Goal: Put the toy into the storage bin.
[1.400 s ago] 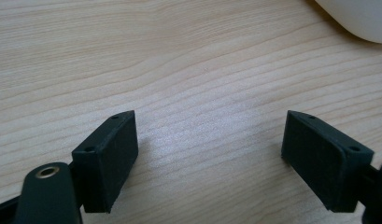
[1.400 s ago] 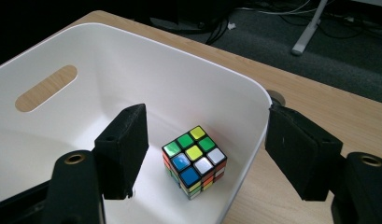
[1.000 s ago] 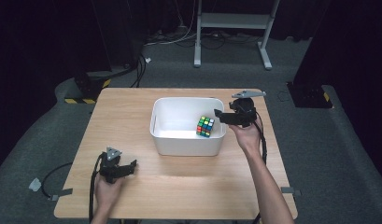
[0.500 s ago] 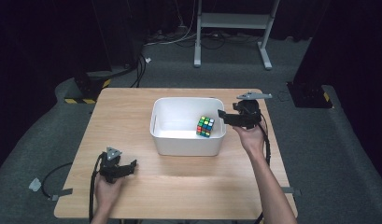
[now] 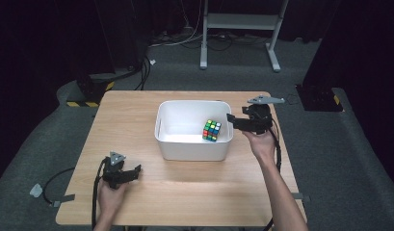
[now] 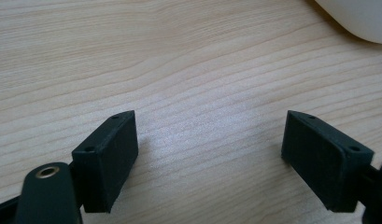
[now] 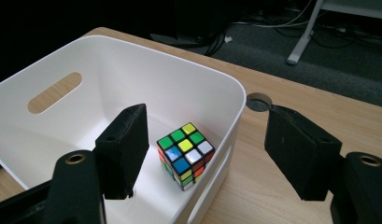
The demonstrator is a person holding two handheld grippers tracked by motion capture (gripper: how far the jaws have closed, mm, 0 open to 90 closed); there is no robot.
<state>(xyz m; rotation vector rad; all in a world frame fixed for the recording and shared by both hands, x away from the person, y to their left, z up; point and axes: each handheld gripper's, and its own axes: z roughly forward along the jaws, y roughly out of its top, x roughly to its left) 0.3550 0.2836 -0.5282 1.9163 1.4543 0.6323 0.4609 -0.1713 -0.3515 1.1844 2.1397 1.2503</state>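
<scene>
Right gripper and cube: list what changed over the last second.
Hardly anything. The right gripper shifted slightly at the white bin's right rim, jaws apart and holding nothing. The cube lies in the same spot inside the bin. The left gripper stays low over the table, jaws open.

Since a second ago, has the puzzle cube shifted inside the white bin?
No. In the high view the puzzle cube sits at the same spot near the right wall of the white bin, with the right gripper beside it, jaws open.
</scene>
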